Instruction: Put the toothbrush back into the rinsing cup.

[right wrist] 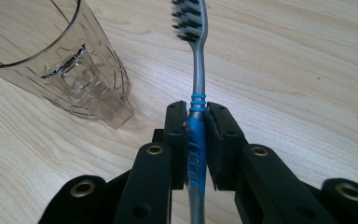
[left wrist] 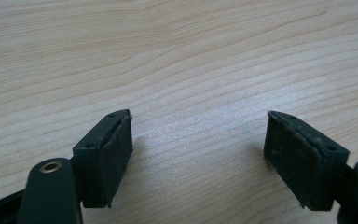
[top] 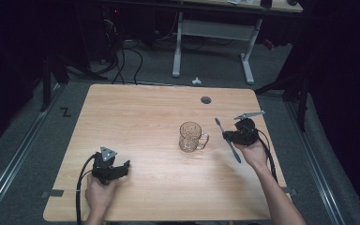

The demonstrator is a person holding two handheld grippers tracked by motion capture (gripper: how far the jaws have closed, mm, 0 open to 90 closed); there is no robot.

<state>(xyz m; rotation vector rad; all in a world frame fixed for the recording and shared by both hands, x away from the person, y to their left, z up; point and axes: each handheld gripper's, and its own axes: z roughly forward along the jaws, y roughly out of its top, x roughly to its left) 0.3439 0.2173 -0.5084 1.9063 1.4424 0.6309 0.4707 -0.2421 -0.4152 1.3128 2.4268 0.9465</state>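
While the right gripper [right wrist: 196, 140] is clenched on a toothbrush [right wrist: 196, 84], its two black jaws press from both sides on the blue ribbed part of the handle. The handle is thin and grey, and the head at the far end carries short dark and white bristles. In the high view the toothbrush [top: 228, 140] stands out of the right gripper [top: 228, 136] on both sides, above the table at its right part, near the glass mug [top: 191, 136] but apart from it. The mug is clear, with a faceted wall and a side handle, and it stands upright on the table [top: 136, 122], about in the middle. The table top is light wood with a fine grain and has rounded corners. The left gripper [left wrist: 198, 154] is released: its jaws stand wide apart with nothing between them, just over the bare wood. Their pads [left wrist: 116, 158] are flat, black and a little worn at the edges. In the high view the left gripper [top: 117, 168] is at the near left part of the table, held in the left hand [top: 98, 192].
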